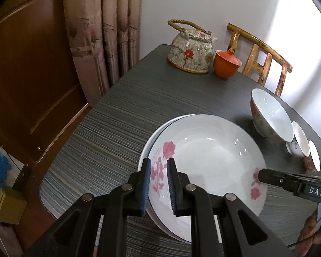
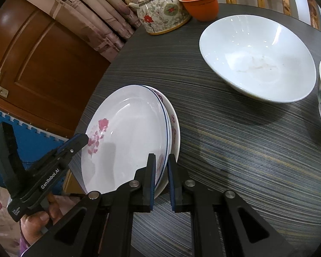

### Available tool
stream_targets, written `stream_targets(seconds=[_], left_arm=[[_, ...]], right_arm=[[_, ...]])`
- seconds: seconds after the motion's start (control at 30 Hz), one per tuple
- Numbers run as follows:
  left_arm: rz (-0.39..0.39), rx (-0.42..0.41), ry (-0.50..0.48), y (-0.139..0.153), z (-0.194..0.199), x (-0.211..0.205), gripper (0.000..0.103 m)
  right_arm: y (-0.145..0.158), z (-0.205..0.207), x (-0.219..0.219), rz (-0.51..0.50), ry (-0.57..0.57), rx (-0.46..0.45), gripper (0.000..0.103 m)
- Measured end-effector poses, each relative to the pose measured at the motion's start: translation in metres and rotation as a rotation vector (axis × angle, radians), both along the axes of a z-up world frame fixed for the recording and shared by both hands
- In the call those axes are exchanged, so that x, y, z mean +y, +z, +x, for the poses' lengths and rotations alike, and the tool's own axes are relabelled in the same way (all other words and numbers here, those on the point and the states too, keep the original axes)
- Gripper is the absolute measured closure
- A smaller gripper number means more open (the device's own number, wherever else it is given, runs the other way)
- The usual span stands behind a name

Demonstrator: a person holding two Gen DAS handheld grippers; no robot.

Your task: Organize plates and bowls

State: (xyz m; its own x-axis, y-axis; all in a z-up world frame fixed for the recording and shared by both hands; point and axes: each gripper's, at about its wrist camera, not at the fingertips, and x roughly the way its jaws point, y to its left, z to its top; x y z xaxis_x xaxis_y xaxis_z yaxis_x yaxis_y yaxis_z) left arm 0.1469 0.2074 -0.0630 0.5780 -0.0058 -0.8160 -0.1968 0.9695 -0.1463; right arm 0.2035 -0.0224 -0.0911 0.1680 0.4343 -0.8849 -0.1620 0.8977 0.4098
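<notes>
A stack of white plates (image 1: 211, 158), the top one with pink flowers, sits at the near edge of the dark striped table (image 1: 109, 128). My left gripper (image 1: 158, 177) is shut on the stack's left rim, one pad outside and one inside. My right gripper (image 1: 260, 174) bites the opposite rim. In the right wrist view the plates (image 2: 128, 132) show a blue-lined rim between the right gripper's (image 2: 161, 171) pads, and the left gripper (image 2: 85, 139) grips the far side. A large floral bowl (image 1: 269, 115) (image 2: 256, 57) and two small bowls (image 1: 299, 141) stand to the right.
A floral teapot (image 1: 190, 51) and an orange lidded cup (image 1: 226, 64) stand at the table's far end, with a wooden chair (image 1: 261, 53) behind. A curtain and a brown door are on the left. A person's hand (image 2: 36, 220) holds the left gripper.
</notes>
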Motion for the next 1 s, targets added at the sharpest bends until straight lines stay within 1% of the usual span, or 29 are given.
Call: stream_targets(seconds=[0.2,0.3,0.53,0.57,0.6,0.63,0.73,0.8,0.9,1.0], left_arm=[[-0.010,-0.018,0.035,0.003,-0.004,0.009,0.087],[-0.014,-0.015,0.035,0.003,-0.004,0.011,0.087],[0.027,-0.031,0.023,0.008,-0.005,0.007,0.087],[0.032,-0.035,0.018,0.009,-0.006,0.006,0.083],[0.036,-0.038,0.013,0.010,-0.005,0.005,0.078],[0.042,-0.041,0.008,0.010,-0.006,0.002,0.076],[0.071,-0.049,-0.016,0.012,-0.005,-0.006,0.076],[0.099,-0.053,-0.037,0.014,-0.006,-0.014,0.076],[0.138,-0.065,-0.061,0.016,-0.007,-0.024,0.076],[0.161,-0.071,-0.087,0.017,-0.007,-0.032,0.076]], right_arm=[[0.002,0.004,0.001,-0.004,-0.010,-0.001,0.091],[0.002,0.004,0.002,-0.002,-0.013,-0.001,0.091],[0.005,0.002,-0.005,0.026,-0.036,-0.011,0.089],[0.008,0.001,-0.007,0.035,-0.040,-0.020,0.090],[0.011,-0.002,-0.009,0.064,-0.047,-0.038,0.090],[0.015,-0.006,-0.013,0.083,-0.054,-0.053,0.090],[0.028,-0.016,-0.019,0.080,-0.069,-0.129,0.090],[0.036,-0.022,-0.025,0.076,-0.076,-0.163,0.090],[0.041,-0.029,-0.037,0.100,-0.109,-0.170,0.089],[0.042,-0.038,-0.052,0.106,-0.146,-0.169,0.088]])
